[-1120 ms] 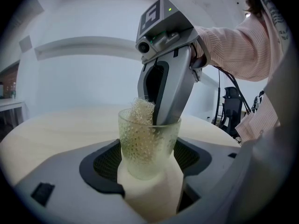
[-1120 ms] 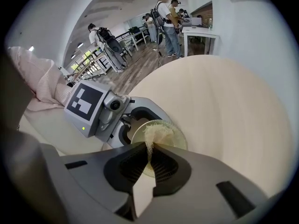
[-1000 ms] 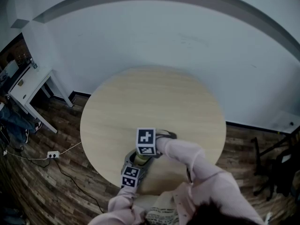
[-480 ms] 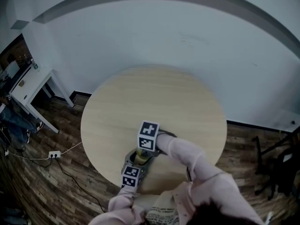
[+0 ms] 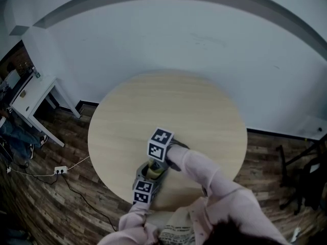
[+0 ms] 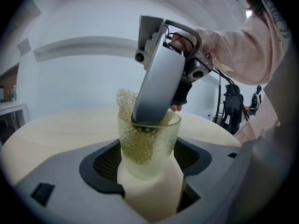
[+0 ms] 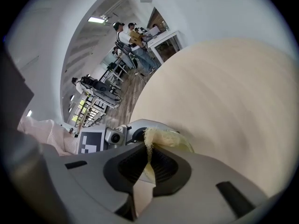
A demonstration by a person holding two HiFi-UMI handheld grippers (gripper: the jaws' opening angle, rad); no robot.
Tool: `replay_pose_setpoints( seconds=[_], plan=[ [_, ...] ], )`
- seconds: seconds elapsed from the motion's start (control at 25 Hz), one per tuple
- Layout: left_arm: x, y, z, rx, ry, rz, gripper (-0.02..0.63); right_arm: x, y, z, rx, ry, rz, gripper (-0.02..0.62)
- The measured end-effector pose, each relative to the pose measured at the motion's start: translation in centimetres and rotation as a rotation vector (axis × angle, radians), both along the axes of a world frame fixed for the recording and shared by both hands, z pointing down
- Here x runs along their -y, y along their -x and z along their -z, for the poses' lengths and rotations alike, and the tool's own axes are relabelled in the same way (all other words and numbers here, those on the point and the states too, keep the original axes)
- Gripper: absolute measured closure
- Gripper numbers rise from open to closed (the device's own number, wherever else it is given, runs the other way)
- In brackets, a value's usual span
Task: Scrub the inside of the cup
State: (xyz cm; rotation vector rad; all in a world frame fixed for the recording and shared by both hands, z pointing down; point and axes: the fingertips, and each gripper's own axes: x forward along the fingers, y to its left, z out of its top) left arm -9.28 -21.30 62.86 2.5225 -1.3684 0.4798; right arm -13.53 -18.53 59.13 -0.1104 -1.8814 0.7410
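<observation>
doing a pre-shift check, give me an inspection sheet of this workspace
surface: round wooden table, pale top.
job's things: cup upright, mesh scrubber partly inside it.
clutter: nothing seen.
grippers: left gripper jaws clamp the cup; right gripper jaws pinch the scrubber.
cables: power strip and cord on the floor, left of the table.
surroundings: white wall, wood floor, small white side table.
</observation>
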Motion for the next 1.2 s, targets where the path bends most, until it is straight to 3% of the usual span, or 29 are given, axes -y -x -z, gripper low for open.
replay_pose_setpoints(
  seconds=[0.76,1.2],
  plan=[
    [0.2,-0.2,0.1,-0.010,-0.006,-0.015,0.252,2.0,-0.1,0.9,0.076,0.079,-0.249,0.577],
    [0.2,-0.3,0.0,-0.010,-0.004,-0.021,0.252,2.1,-0.7,0.6,0.051,-0.009,-0.204,0.577]
  ],
)
